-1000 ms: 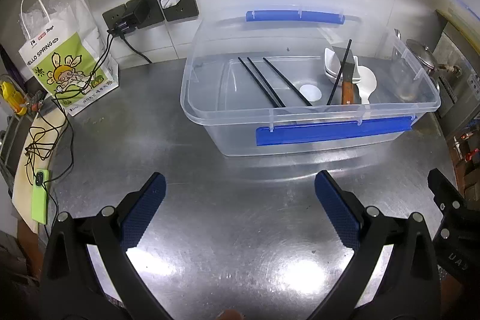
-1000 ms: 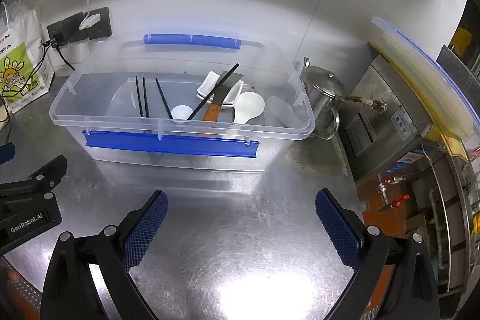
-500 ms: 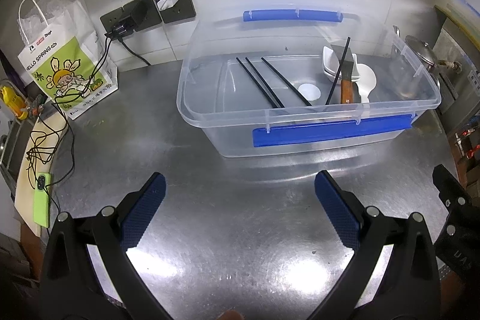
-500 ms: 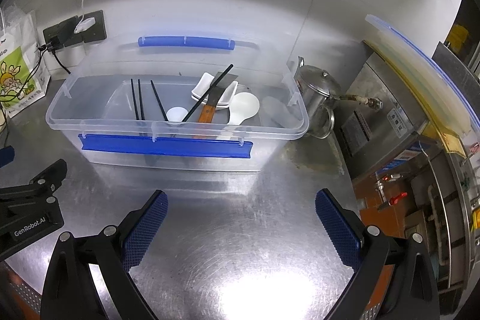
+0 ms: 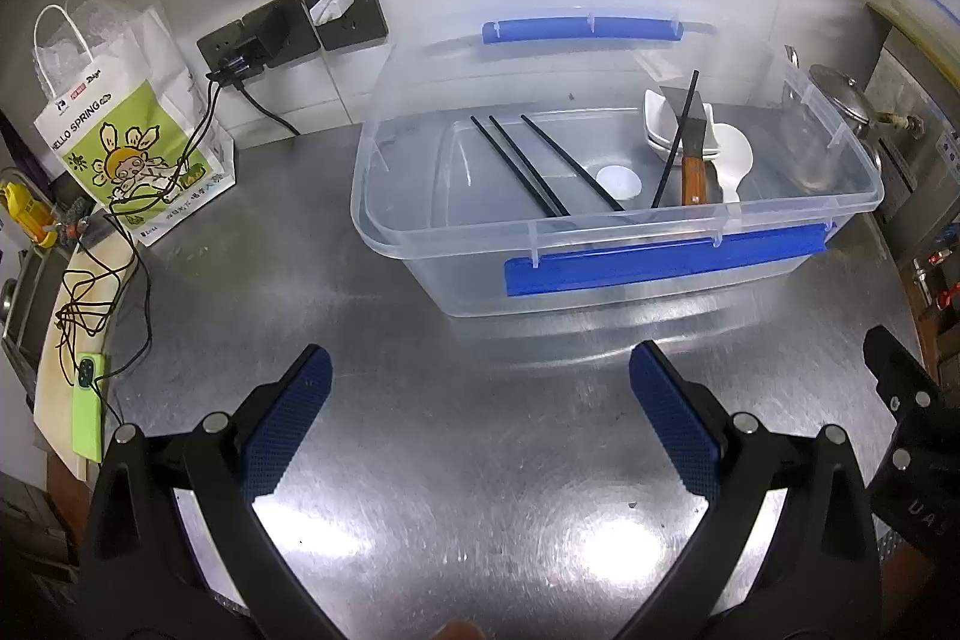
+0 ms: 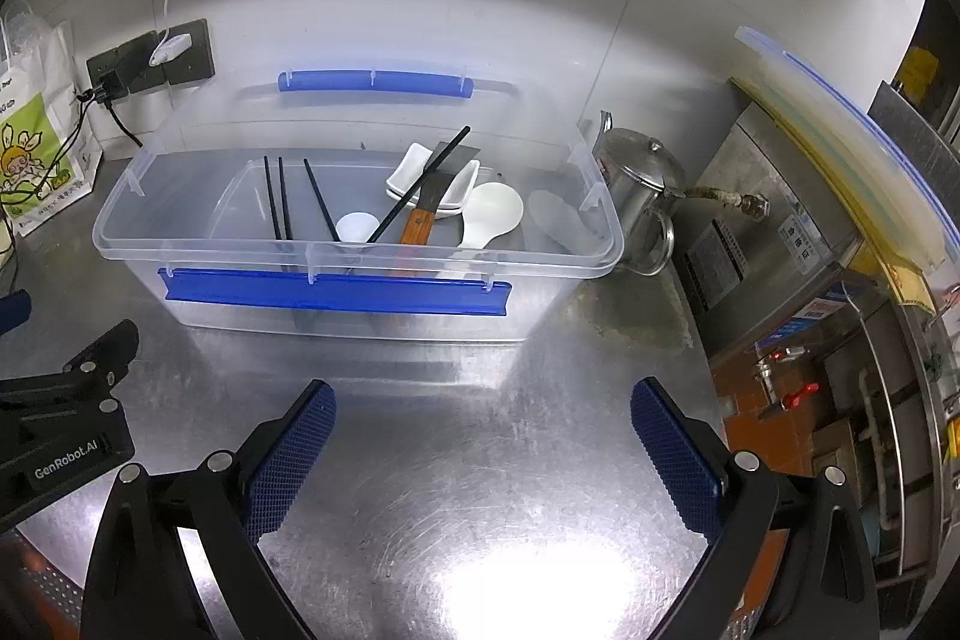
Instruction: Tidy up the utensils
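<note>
A clear plastic bin (image 5: 456,244) with blue handles stands on the steel counter; it also shows in the right wrist view (image 6: 360,259). Inside lie black chopsticks (image 5: 516,163), a wood-handled scraper (image 5: 693,166), white spoons (image 5: 735,154) and small white dishes (image 5: 657,124). In the right wrist view the chopsticks (image 6: 277,202), scraper (image 6: 420,220) and spoons (image 6: 495,214) show too. My left gripper (image 5: 480,418) is open and empty, in front of the bin. My right gripper (image 6: 483,436) is open and empty, in front of the bin's right half.
A paper bag (image 5: 129,142), wall sockets with cables (image 5: 288,31) and a green phone (image 5: 87,412) sit at the left. A steel kettle (image 6: 639,196) stands right of the bin, beside metal equipment (image 6: 810,244). The counter's right edge (image 6: 714,388) drops off.
Both grippers have shifted slightly relative to the bin, which now sits a little more to the left in both views. Both stay open and empty.
</note>
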### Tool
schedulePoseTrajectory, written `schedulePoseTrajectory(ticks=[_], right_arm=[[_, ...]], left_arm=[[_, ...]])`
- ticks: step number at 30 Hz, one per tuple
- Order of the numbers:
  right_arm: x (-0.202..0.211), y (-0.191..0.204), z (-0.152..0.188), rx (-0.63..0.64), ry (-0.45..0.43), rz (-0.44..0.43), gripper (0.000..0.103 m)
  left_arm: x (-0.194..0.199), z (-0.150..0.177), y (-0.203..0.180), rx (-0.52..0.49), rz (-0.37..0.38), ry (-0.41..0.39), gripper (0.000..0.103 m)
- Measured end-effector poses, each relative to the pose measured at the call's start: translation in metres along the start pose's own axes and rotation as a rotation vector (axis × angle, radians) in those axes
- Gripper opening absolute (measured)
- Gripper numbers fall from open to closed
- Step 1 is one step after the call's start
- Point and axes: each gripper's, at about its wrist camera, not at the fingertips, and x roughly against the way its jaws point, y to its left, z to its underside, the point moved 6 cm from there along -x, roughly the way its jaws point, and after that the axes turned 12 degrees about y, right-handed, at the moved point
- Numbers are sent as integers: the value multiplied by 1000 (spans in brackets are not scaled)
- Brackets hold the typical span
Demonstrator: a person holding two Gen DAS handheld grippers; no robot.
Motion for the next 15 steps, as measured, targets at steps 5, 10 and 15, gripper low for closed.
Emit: schedulePoseTrajectory(ticks=[5,10,15], right_arm=[[-1,0,0,-3,2,-1,98],[-3,0,2,-5,11,-2,98],[-4,-1,3,-6,15,0,98]], left_arm=[[0,0,0,1,2,0,95],[0,-1,0,0,5,2,95],[0,0,1,2,5,3,95]])
